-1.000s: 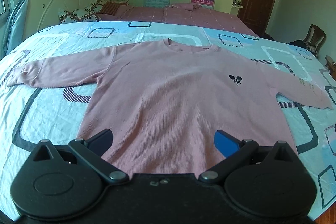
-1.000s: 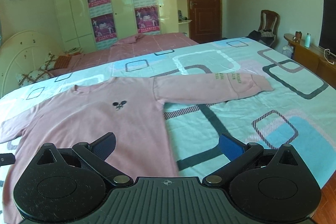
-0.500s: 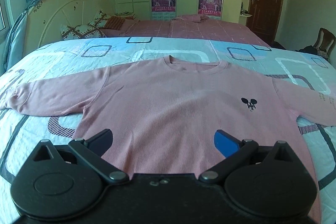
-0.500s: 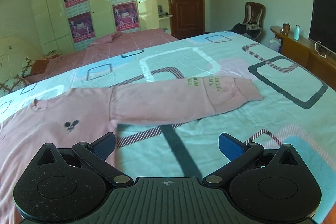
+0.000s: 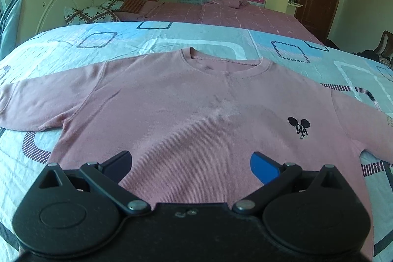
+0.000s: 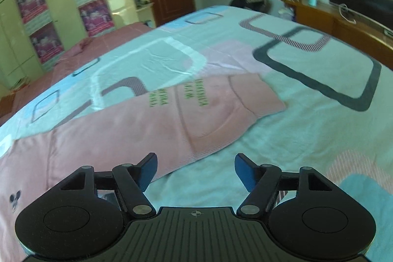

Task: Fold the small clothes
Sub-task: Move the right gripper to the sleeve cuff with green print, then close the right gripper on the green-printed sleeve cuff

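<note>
A: Where do the two stand?
B: The left hand-held gripper [image 5: 191,165] hangs over the lower front of the pink sweatshirt [image 5: 196,109], jaws wide apart, nothing between them. The right hand-held gripper [image 6: 195,170] is closing beside the edge of the sleeve [image 6: 172,119], its pads clear of the cloth.
A: And the garment?
B: Spread flat, front up, on the patterned bedspread [image 6: 307,129], a small mouse emblem [image 5: 299,127] on the chest
</note>
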{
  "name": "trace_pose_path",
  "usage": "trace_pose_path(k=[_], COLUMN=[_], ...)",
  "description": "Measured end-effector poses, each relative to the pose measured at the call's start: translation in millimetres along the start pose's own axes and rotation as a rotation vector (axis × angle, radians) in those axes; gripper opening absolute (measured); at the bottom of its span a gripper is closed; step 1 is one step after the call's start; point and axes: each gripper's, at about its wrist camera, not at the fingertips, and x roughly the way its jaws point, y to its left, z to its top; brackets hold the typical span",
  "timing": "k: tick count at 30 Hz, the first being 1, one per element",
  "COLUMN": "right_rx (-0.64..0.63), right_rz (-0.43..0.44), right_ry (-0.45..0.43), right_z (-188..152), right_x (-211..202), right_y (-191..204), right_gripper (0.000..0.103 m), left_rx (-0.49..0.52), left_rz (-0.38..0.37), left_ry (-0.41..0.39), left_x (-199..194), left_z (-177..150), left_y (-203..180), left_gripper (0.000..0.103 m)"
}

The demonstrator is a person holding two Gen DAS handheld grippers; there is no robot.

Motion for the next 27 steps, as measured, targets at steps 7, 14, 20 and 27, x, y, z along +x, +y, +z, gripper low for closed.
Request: trace_pose_path(k=[7,14,20,27], right_rx=[0.091,0.152,0.18,0.087], right_rz=[-0.049,-0.08,-0.055,0.025], right_ry=[0.03,0.005,-0.018,-0.105], right_z=[15,25,30,41], right_x=[42,63,70,53], right_y=[-27,-38,-40,0], right_gripper=[0.053,0.028,0.004,0.004], left_rx=[0.112,0.063,0.039,-0.014], left_rz=[0.024,0.016,0.023,0.034], left_ry=[-0.016,-0.066,0.002,0.136], left_x=[14,20,32,44], left_z=[7,16,25,29], left_y=[-13,-10,-5,15], left_gripper=[0.102,0.102,0.102,0.102])
